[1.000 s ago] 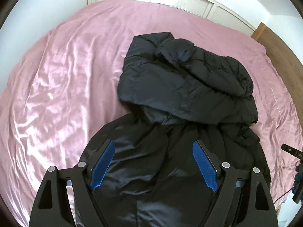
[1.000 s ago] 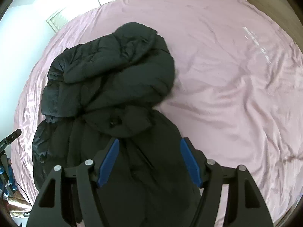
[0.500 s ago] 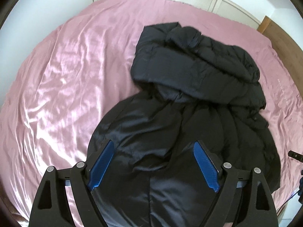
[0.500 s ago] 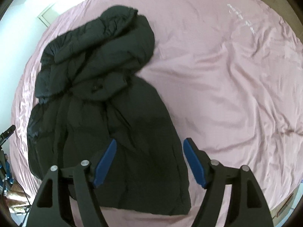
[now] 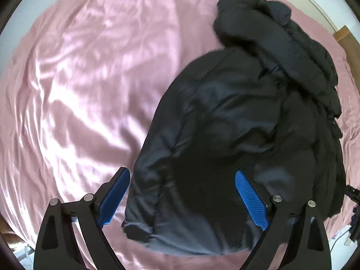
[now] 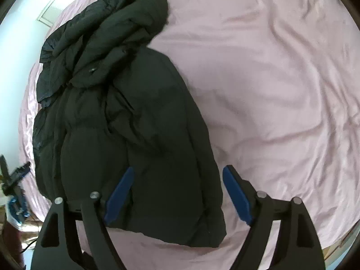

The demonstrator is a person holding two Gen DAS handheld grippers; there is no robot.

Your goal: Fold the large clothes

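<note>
The black puffer jacket lies on the pink bed. The left gripper and right gripper hover above its hem, fingers spread wide, just opening, gripping nothing.

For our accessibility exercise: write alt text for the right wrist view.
A black puffer jacket lies on a pink bedsheet, hood end farthest away. The open right gripper hovers over its near hem corner, holding nothing.
</note>
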